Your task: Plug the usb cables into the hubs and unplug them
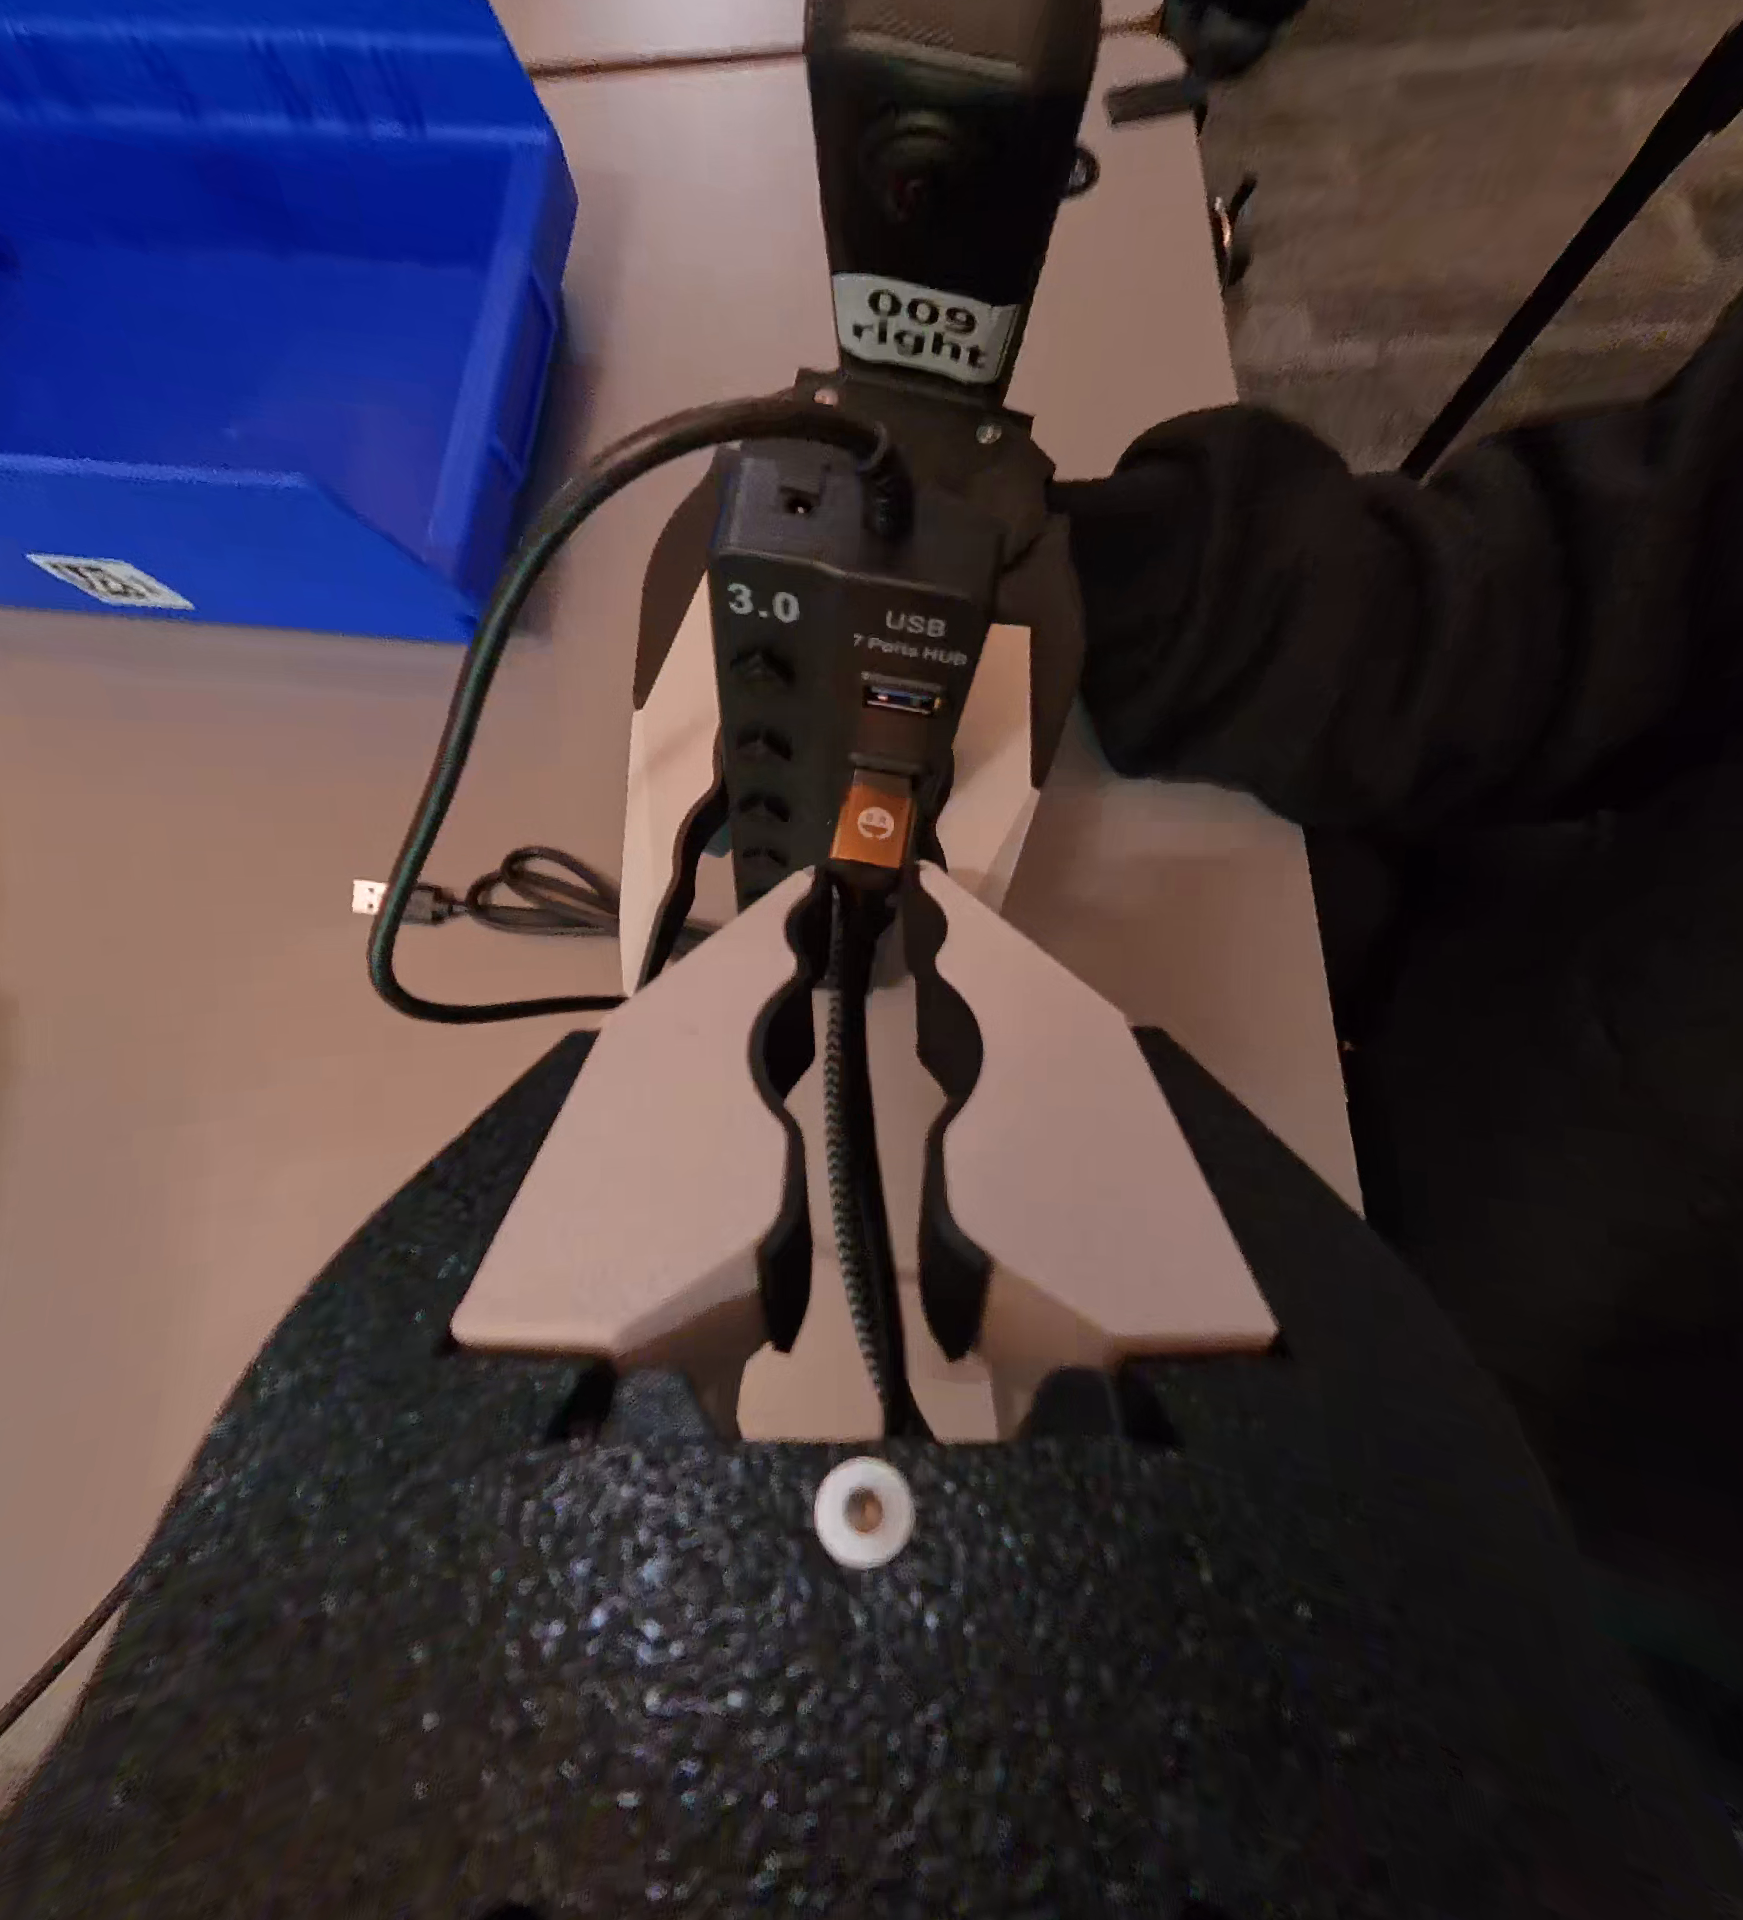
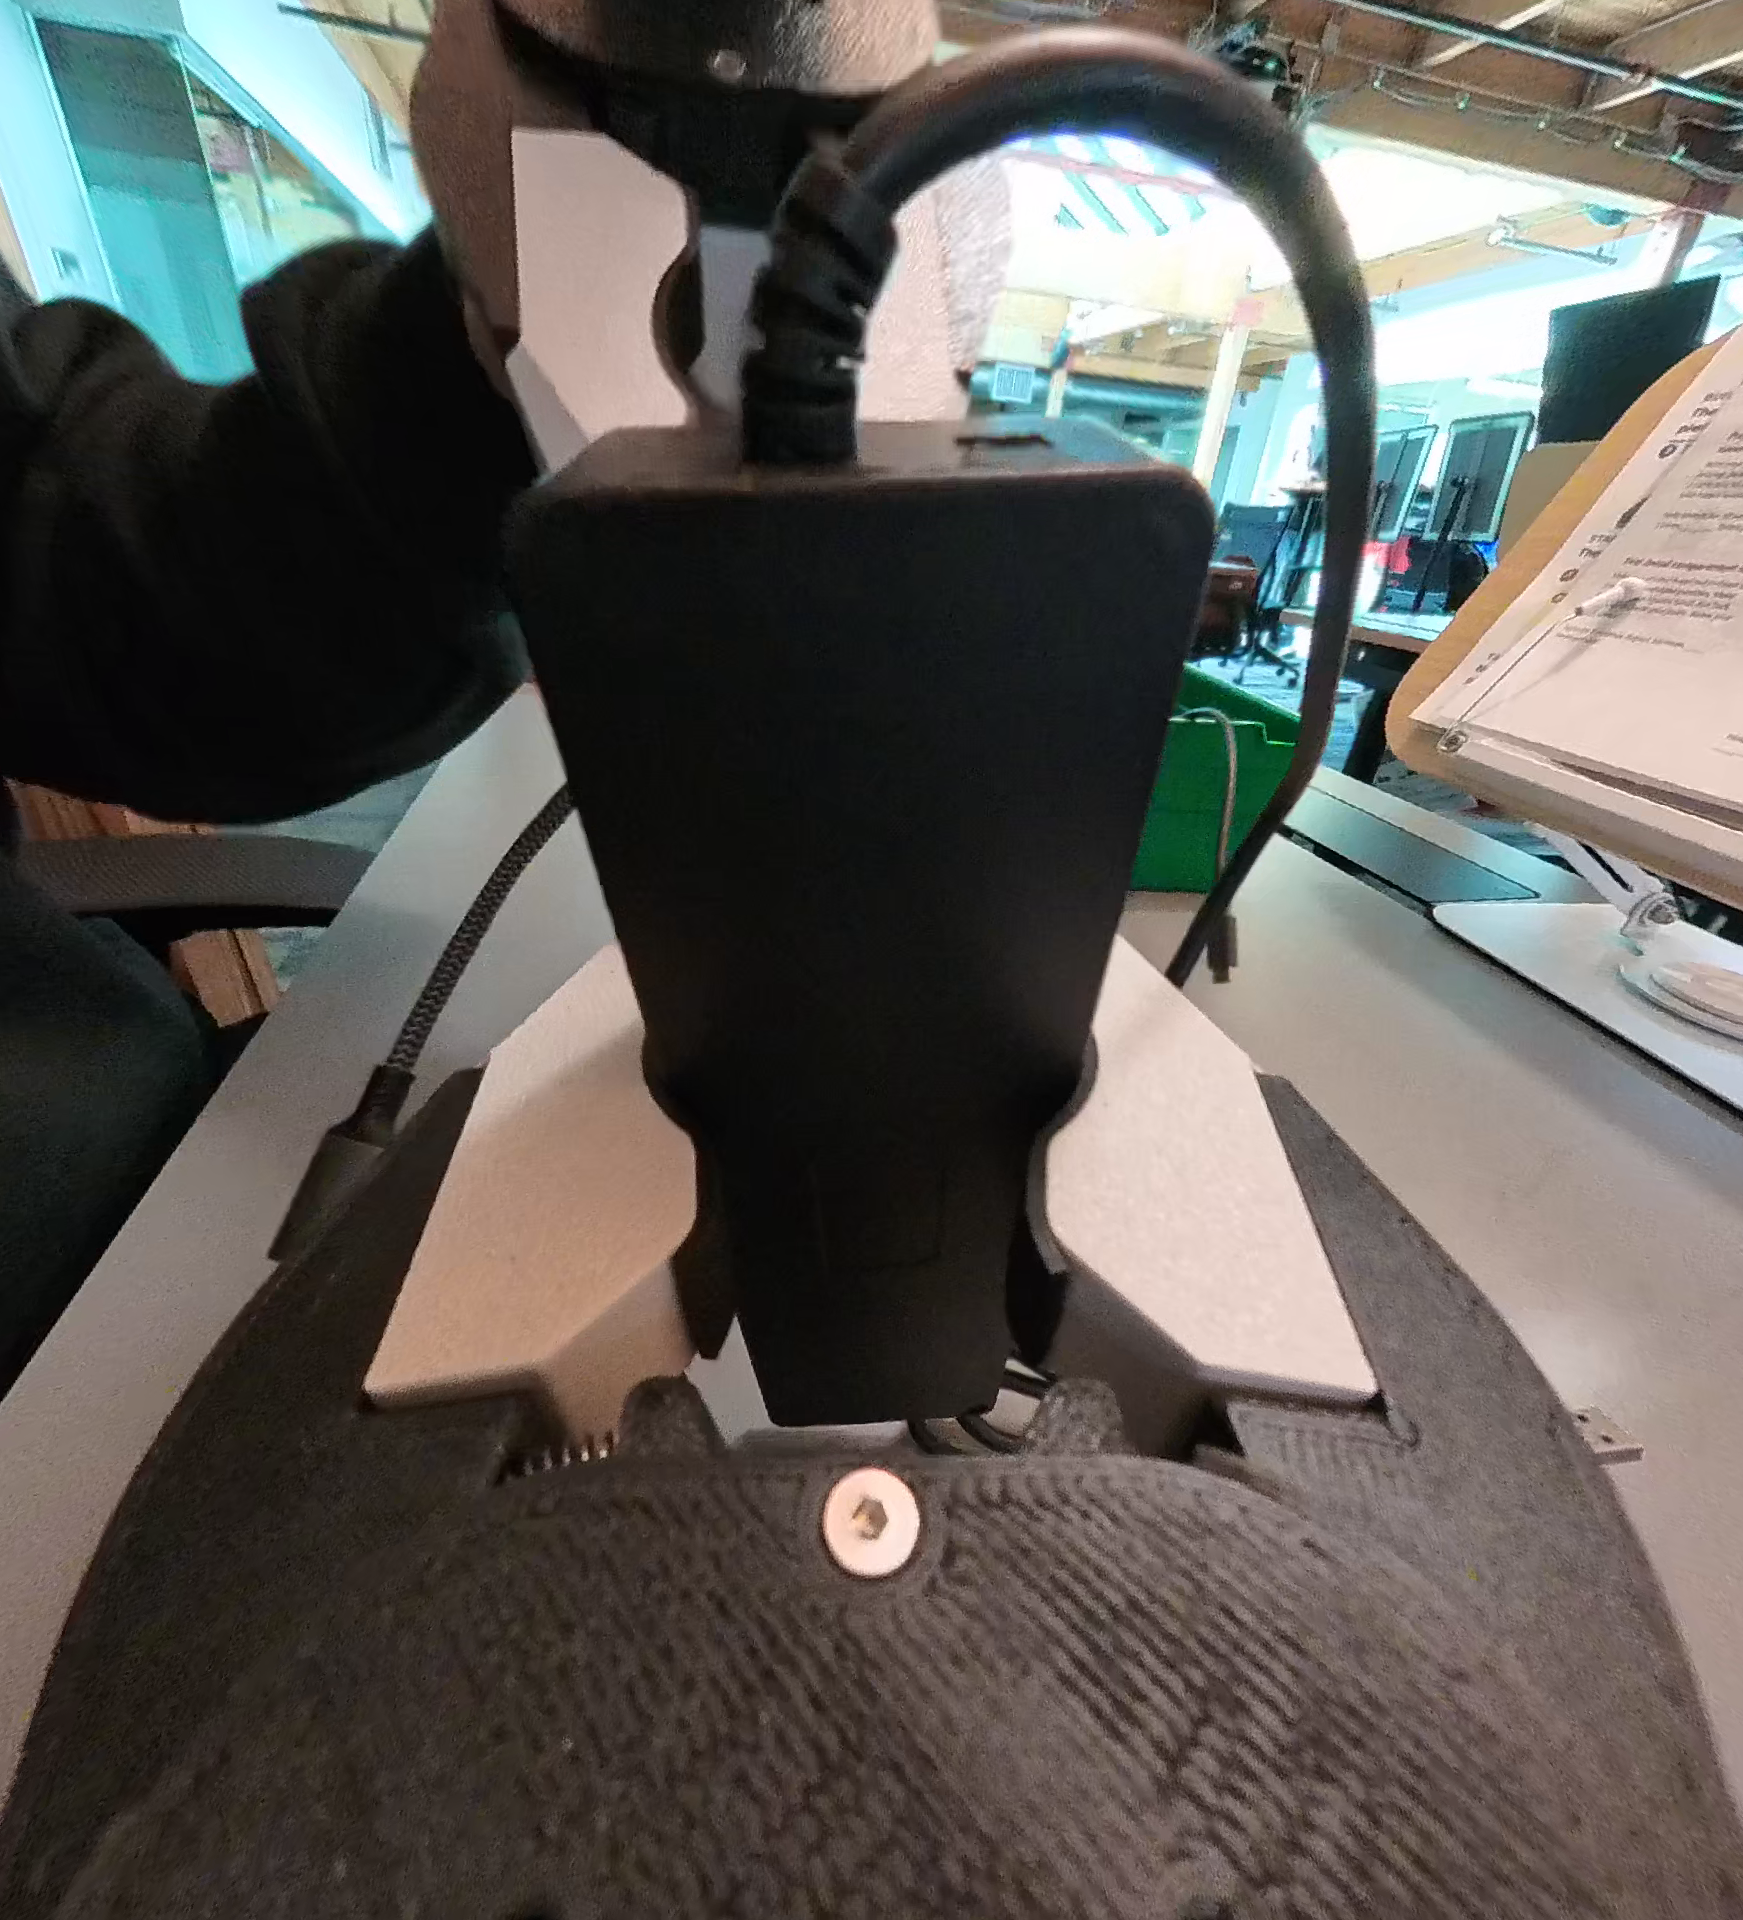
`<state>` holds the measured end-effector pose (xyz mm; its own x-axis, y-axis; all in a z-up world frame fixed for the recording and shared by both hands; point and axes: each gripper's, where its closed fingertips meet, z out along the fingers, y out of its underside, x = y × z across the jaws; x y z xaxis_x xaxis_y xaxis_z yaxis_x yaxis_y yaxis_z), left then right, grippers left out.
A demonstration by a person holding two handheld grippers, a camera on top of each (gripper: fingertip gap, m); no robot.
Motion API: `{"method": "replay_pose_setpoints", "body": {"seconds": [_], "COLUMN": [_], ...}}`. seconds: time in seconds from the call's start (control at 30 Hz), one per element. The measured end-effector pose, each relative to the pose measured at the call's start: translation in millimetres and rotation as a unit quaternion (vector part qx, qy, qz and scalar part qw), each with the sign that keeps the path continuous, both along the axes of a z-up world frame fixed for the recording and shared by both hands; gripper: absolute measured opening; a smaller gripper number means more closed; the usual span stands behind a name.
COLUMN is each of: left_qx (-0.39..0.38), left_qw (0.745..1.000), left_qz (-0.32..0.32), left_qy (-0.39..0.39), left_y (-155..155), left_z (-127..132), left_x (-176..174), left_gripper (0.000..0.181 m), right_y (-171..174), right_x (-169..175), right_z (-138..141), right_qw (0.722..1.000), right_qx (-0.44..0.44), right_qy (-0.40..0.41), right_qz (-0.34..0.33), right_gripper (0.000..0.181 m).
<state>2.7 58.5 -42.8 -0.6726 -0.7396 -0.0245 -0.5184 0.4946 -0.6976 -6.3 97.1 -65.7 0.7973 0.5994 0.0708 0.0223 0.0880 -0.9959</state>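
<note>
Your right gripper (image 2: 872,1226) is clamped on the black USB hub (image 2: 856,831), holding it up off the table (image 1: 171,1143). Your left gripper (image 1: 851,894) is nearly closed around the braided cable (image 1: 846,1143) just behind its orange plug (image 1: 873,821), whose metal tip sits at a hub port (image 1: 898,753); how deep it is seated, you cannot tell. Pinching cable rather than plug risks bending it, and off-axis force could twist the hub in your grip

An open office or lab: rows of monitors (image 2: 1469,468), office chairs (image 2: 1262,634), bare ceiling beams (image 2: 1532,62), grey table (image 2: 1469,1195).
</note>
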Motion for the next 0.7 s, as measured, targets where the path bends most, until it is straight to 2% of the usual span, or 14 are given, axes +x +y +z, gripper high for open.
{"method": "replay_pose_setpoints", "body": {"seconds": [0.03,0.17,0.37,0.57,0.7], "left_qx": [-0.008,-0.011,0.015,-0.063,-0.059], "left_qw": [1.000,0.999,0.999,0.994,0.994], "left_qz": [-0.003,-0.006,-0.016,-0.008,0.002], "left_qy": [-0.014,-0.052,-0.049,-0.092,-0.089], "left_y": [0,-2,2,-6,-3], "left_z": [1,-1,-11,2,-4], "left_x": [0,-1,-3,6,2], "left_gripper": [0.011,0.011,0.011,0.012,0.012], "right_y": [0,-1,3,-1,3], "right_x": [1,-2,-4,-5,-6], "right_z": [1,-2,-9,4,-4], "right_qw": [1.000,1.000,1.000,1.000,1.000], "right_qx": [-0.002,-0.012,-0.027,0.002,-0.009], "right_qy": [0.006,0.008,-0.011,0.022,-0.008], "right_qz": [0.000,0.011,0.005,0.017,0.004], "right_gripper": [0.063,0.063,0.063,0.063,0.063]}}
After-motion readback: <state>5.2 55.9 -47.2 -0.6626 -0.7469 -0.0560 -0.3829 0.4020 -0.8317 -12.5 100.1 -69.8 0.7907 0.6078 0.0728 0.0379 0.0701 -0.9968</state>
